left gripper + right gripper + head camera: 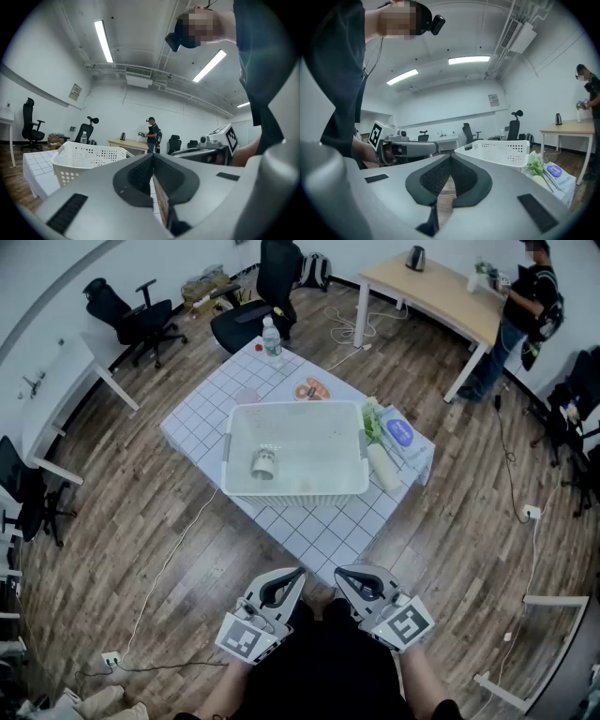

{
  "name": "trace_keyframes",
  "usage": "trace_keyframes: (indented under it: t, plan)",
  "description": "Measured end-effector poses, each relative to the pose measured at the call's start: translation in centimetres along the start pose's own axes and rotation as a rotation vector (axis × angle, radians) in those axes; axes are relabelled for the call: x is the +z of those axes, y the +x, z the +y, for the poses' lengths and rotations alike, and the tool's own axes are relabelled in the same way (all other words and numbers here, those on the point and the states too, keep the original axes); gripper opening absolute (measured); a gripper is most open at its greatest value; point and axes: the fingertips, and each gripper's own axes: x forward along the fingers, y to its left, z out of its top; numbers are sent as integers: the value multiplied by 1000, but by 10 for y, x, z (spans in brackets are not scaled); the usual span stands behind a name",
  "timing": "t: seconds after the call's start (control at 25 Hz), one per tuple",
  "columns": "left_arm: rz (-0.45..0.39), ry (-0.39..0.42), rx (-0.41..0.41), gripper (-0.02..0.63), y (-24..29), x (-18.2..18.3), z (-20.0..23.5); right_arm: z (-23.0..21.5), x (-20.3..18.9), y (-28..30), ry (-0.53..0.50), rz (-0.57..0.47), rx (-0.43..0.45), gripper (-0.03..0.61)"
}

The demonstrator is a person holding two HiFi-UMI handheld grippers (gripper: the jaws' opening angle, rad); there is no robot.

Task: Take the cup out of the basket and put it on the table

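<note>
Hovering abreast — left hand-held gripper (298,571) and right hand-held gripper (338,571), jaws together.

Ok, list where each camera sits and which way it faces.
Head view: on the person's head, facing steeply down at the white perforated plastic basket on the white checked table, pale cup inside; left gripper, right gripper and forearms below.
Left gripper view: on the left gripper, facing along its shut jaws toward the basket's side; dark torso overhead.
Right gripper view: on the right gripper, likewise; torso at left.
Shared: both gripper views show the basket and the other gripper.
</note>
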Motion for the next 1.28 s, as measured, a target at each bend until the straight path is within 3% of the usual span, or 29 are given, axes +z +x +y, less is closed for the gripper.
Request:
trace_keyframes:
  t: [0.48,0.64,1.28]
  plan:
    - [0,3,-10,8,0,-1,-1,-1,-6,1,-4,19,-5,23]
    - [12,-31,-11,8,1,-3,-1,-3,-7,1,-2,35,-5,23]
    - [40,-37,-12,8,11,-15,9,-38,-4,2,16,67,-38,23]
